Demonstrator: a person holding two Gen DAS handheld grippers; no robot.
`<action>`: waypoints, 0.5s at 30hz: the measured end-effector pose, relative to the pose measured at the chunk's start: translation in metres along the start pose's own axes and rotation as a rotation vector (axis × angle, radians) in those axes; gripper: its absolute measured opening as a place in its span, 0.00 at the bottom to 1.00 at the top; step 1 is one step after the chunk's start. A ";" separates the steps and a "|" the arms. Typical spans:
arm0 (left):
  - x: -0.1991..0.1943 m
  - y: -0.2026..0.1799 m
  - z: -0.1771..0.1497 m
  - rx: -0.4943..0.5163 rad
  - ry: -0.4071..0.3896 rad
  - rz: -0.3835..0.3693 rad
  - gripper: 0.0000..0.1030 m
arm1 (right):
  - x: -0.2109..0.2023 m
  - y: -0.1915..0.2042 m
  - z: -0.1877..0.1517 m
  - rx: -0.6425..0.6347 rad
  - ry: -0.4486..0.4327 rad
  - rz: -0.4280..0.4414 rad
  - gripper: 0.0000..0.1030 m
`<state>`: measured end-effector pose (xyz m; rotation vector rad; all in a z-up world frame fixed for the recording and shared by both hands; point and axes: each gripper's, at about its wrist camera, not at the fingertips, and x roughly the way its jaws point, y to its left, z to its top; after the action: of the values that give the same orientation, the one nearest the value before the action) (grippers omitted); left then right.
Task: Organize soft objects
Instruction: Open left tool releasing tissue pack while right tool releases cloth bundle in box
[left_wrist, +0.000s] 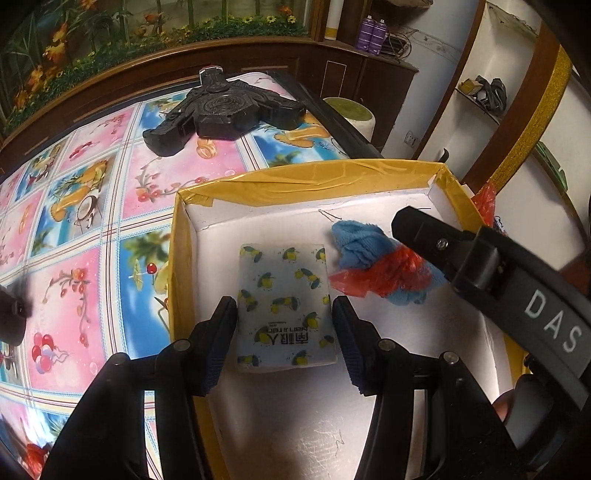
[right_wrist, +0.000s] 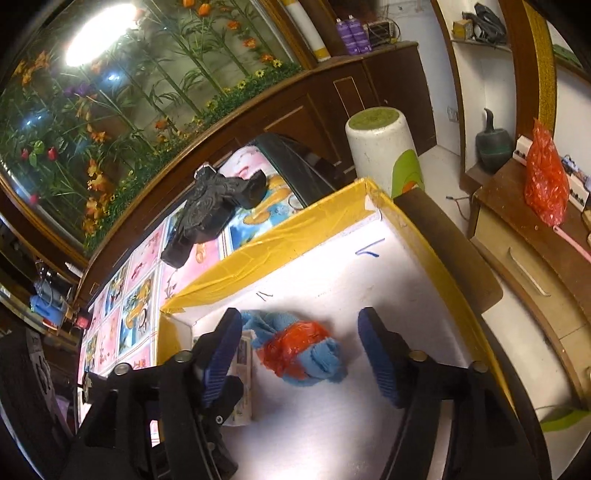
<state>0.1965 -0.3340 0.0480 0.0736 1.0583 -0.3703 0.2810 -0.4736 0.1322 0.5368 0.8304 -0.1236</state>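
An open box (left_wrist: 295, 181) with a yellow taped rim and white inside stands on the table. In the left wrist view my left gripper (left_wrist: 286, 306) reaches into it, its pads closed against both sides of a lemon-print tissue pack (left_wrist: 286, 295) near the box floor. Right of the pack lies a blue cloth bundled with red plastic (left_wrist: 369, 262). One finger (left_wrist: 424, 232) of my right gripper hangs over it. In the right wrist view my right gripper (right_wrist: 301, 317) is open, the bundle (right_wrist: 306, 354) lying loose between its fingers. The tissue pack (right_wrist: 243, 369) is half hidden behind the left finger.
The table wears a bright patterned cloth (left_wrist: 92, 221), with a black moulded object (left_wrist: 221, 110) at its far end. A white stool with a green top (right_wrist: 380, 147) stands beyond the box. A wooden cabinet (right_wrist: 517, 236) holding a red bag (right_wrist: 546, 177) is on the right.
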 end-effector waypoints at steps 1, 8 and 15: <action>-0.002 0.000 0.000 -0.006 0.000 -0.004 0.50 | -0.001 0.004 0.005 -0.004 -0.009 -0.001 0.65; -0.025 0.000 -0.001 -0.015 -0.031 -0.023 0.51 | 0.001 0.035 0.053 -0.009 -0.053 0.013 0.67; -0.051 0.003 -0.015 0.010 -0.057 -0.020 0.51 | -0.004 0.046 0.078 -0.019 -0.086 0.043 0.68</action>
<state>0.1628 -0.3148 0.0843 0.0605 1.0014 -0.3939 0.3449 -0.4729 0.1965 0.5278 0.7357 -0.0990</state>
